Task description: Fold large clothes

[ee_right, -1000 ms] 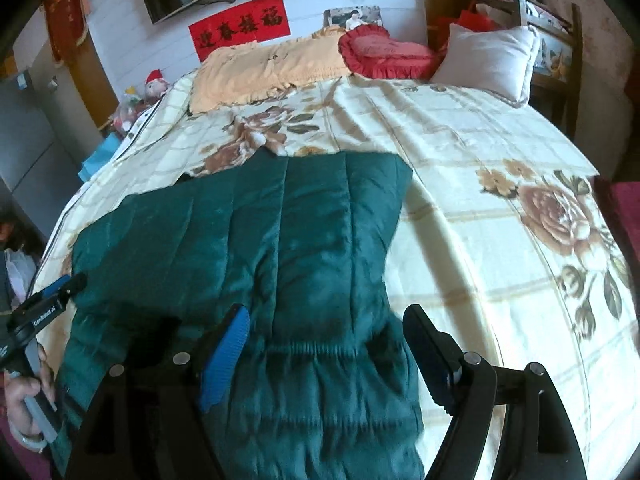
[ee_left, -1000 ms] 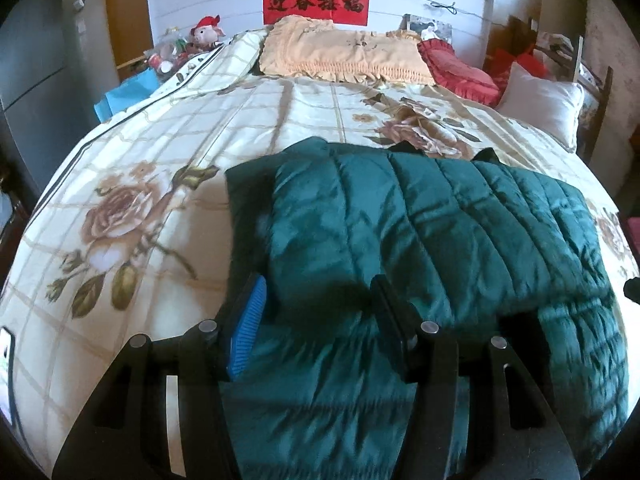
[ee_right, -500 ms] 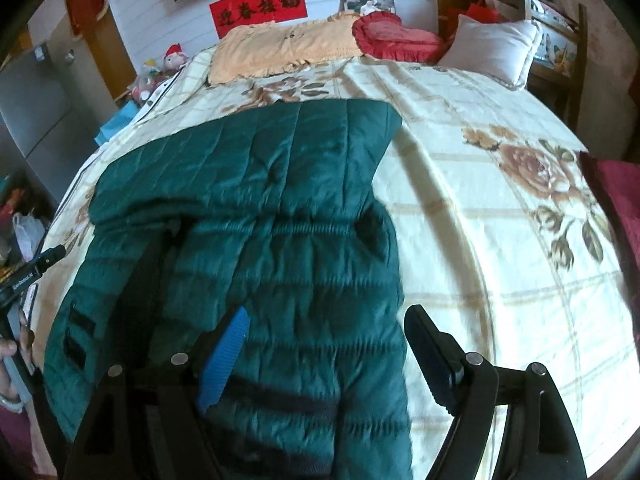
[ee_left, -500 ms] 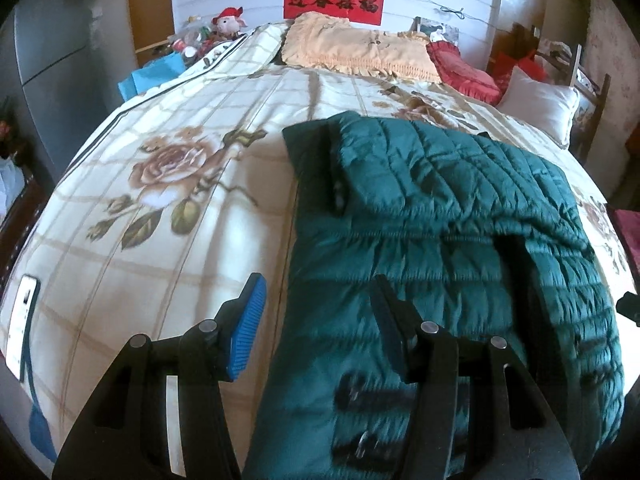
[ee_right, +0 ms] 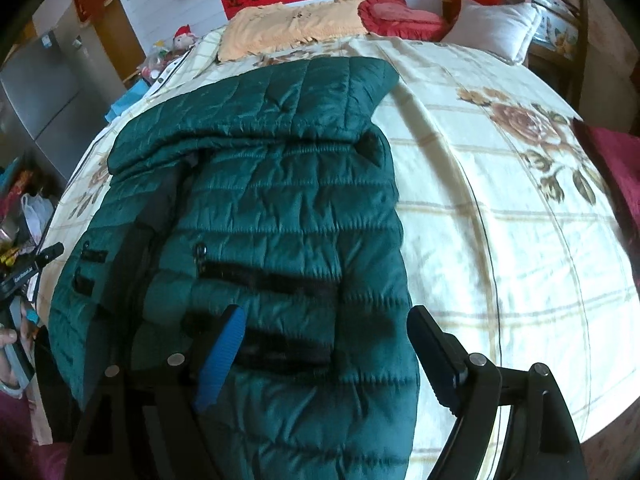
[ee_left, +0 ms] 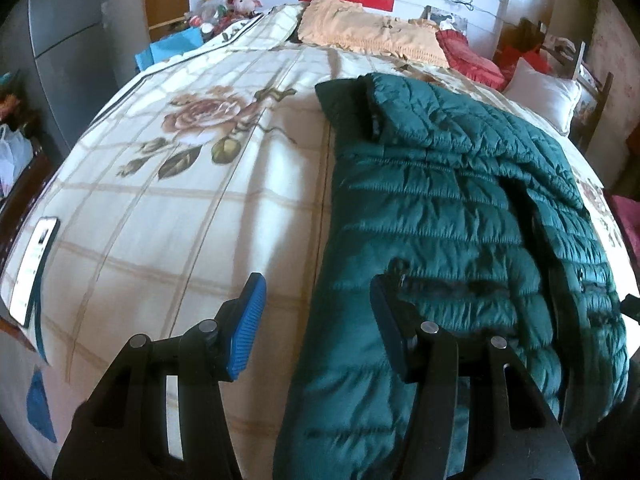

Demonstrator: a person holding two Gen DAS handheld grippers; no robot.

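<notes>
One big green puffer jacket [ee_left: 452,216] is sprawled down the middle of the floral bedspread [ee_left: 168,208], its far part already doubled over and its near hem hanging toward me. It looks light and squishy but bulky, with a slick shell, so I'd guess it springs back and slides if I pinch only a thin layer. I'd grab the thick side edges near the hem. My left gripper [ee_left: 316,320] hovers at the jacket's left edge, jaws apart and empty. My right gripper [ee_right: 326,344] has just been opening and is empty too, straddling the right edge below the pocket zip [ee_right: 264,276].
</notes>
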